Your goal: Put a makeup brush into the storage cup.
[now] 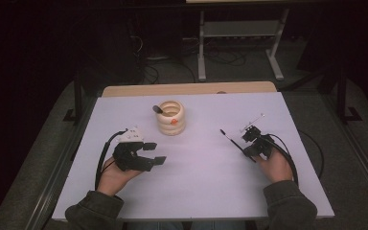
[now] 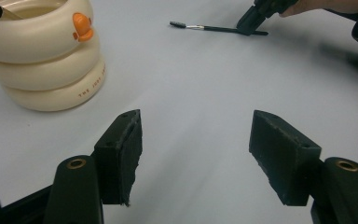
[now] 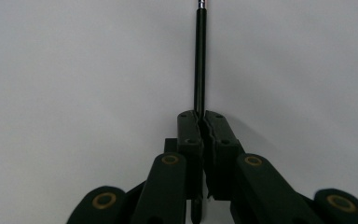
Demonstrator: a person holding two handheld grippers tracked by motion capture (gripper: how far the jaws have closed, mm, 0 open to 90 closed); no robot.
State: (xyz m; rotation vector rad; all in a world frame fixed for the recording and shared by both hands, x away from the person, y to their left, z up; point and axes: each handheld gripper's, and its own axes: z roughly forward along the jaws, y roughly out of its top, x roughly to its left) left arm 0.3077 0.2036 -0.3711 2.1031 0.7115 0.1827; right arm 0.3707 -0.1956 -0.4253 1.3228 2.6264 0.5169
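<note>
Right claw (image 1: 249, 149), at right of the high view, clamped on a thin black brush (image 1: 232, 139) lying on the surface (image 1: 201, 182). Left claw (image 1: 155, 153), lower left, jaws wide apart and empty, near the cream holder (image 1: 170, 117).

Cream ringed holder (image 1: 170, 118) with orange spot, black brush (image 1: 232, 139), white table (image 1: 196, 187)

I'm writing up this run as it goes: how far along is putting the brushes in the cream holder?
Done: one dark-tipped brush already stands in the cream holder. In hand: the right gripper is shut on a thin black brush that lies on the white table. Left: lifting it and carrying it to the holder. The left gripper waits open.
</note>
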